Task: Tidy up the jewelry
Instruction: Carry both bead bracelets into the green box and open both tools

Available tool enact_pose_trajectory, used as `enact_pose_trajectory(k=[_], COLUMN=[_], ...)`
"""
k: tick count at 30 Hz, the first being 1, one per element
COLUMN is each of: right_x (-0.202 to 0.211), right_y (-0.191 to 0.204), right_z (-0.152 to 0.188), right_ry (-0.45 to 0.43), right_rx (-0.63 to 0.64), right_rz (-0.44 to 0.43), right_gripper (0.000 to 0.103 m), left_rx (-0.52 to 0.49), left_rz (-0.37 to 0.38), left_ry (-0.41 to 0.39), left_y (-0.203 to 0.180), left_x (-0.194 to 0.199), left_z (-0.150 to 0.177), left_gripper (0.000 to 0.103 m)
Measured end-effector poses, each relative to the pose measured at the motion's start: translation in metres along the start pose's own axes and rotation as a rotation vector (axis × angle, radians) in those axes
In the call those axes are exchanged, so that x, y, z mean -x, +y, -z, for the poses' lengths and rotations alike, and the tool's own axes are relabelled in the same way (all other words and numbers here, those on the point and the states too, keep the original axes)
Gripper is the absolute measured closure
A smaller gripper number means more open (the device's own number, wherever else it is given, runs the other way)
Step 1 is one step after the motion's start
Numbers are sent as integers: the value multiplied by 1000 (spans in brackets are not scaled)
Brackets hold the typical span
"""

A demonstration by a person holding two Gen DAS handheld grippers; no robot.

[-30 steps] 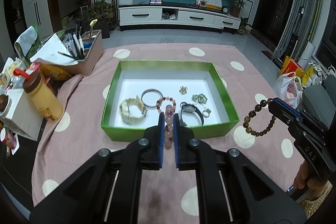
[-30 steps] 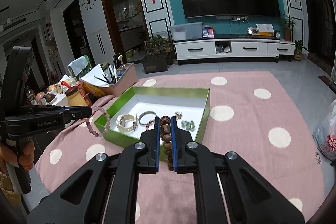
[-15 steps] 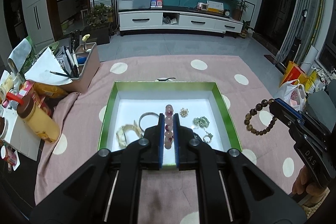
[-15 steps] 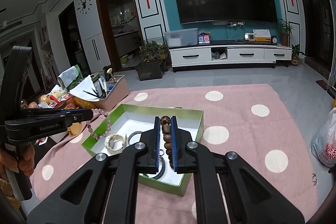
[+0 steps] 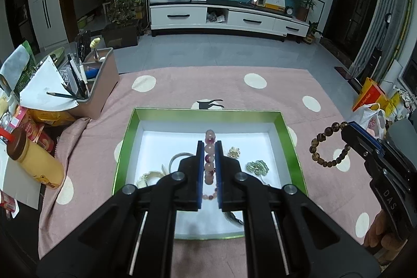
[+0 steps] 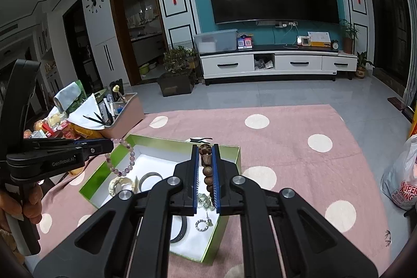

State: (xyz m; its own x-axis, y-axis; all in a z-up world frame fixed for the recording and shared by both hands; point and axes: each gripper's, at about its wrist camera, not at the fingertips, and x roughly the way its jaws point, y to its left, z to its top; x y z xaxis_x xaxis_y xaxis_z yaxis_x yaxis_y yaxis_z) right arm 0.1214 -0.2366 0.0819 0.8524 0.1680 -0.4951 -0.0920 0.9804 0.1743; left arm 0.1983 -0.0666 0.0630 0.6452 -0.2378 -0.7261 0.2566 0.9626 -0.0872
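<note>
Left gripper point(image 5: 209, 147): closed on a pink and purple round-bead bracelet point(image 5: 210, 163), which is held above the open green-walled, white-floored cardboard box point(image 5: 203, 113); the bead row is seen edge-on between the blue pads.
Right gripper point(image 6: 206, 150): clamped on a dark brown wooden-bead bracelet point(image 6: 206, 168), held over the right part of the box.
Left wrist view only: the brown bracelet is seen as a full loop hanging from the right gripper's tip, off the box's right wall and above the pink white-dotted cloth point(image 5: 208, 85) on the counter; a gold cluster charm point(image 5: 233, 152) and a pale green bead piece point(image 5: 257, 166) are seen on the box floor.
Right wrist view only: the pink bracelet is seen as an open loop drooping from the left gripper over the box's left corner; a small silver toothed ring point(image 6: 201, 225) and a black strap point(image 6: 179, 228) are seen at the near end of the box.
Both views: a plain silver bangle point(image 6: 149, 180) and a cream carved bangle point(image 6: 120, 184) are seen lying side by side at the left of the floor.
Hands: part of a hand is seen on each gripper's handle.
Counter edge: a tan desk organiser point(image 5: 97, 85) with pens is placed left of the box.
</note>
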Motion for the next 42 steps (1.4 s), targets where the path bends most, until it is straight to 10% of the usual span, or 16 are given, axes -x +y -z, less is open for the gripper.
enact_pose_trajectory(k=[42], right_x=[-104], right_y=[19], right_z=[28], right_ry=[274], right_rx=[69], right_rz=[18], right_gripper=[94], left_rx=[-4], left_rz=[-85], left_ry=[239], left_y=[18], left_x=[-116], left_z=[16], left_gripper=[95])
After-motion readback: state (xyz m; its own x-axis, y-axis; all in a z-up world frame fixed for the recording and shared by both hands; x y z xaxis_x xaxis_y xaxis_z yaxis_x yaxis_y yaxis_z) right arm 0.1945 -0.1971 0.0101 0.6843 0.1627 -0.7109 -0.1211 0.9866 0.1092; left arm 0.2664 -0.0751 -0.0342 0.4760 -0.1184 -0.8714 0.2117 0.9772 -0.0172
